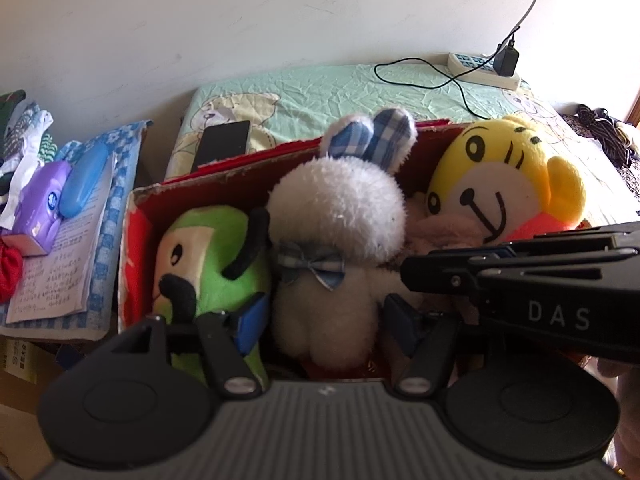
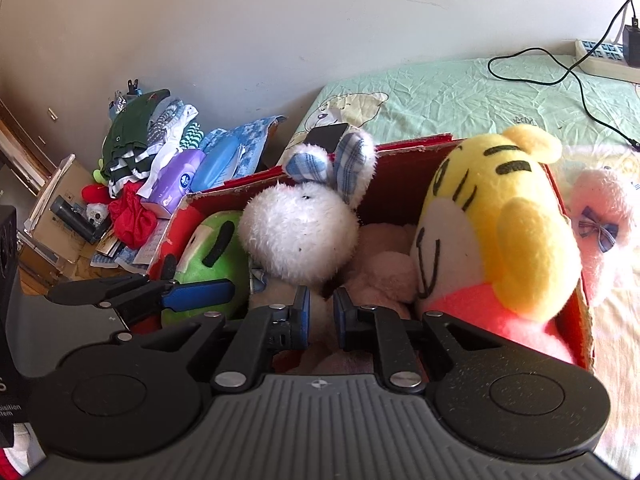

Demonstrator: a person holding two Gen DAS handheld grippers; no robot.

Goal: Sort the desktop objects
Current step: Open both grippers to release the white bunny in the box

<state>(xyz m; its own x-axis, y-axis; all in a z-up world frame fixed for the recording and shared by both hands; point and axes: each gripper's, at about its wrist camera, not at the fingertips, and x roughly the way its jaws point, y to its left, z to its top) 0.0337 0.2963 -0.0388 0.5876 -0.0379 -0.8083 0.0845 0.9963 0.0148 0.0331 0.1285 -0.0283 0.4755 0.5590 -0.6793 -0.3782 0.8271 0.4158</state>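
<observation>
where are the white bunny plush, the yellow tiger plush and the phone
white bunny plush (image 1: 336,216): left wrist view, on its fluffy head
yellow tiger plush (image 2: 496,216): right wrist view, on its yellow head
phone (image 1: 222,145): left wrist view, on its dark screen

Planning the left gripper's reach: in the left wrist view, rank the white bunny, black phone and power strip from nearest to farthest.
From the left gripper:
1. White bunny, between its fingers, in the red box.
2. Black phone, behind the box, left.
3. Power strip, far right by the wall.
</observation>
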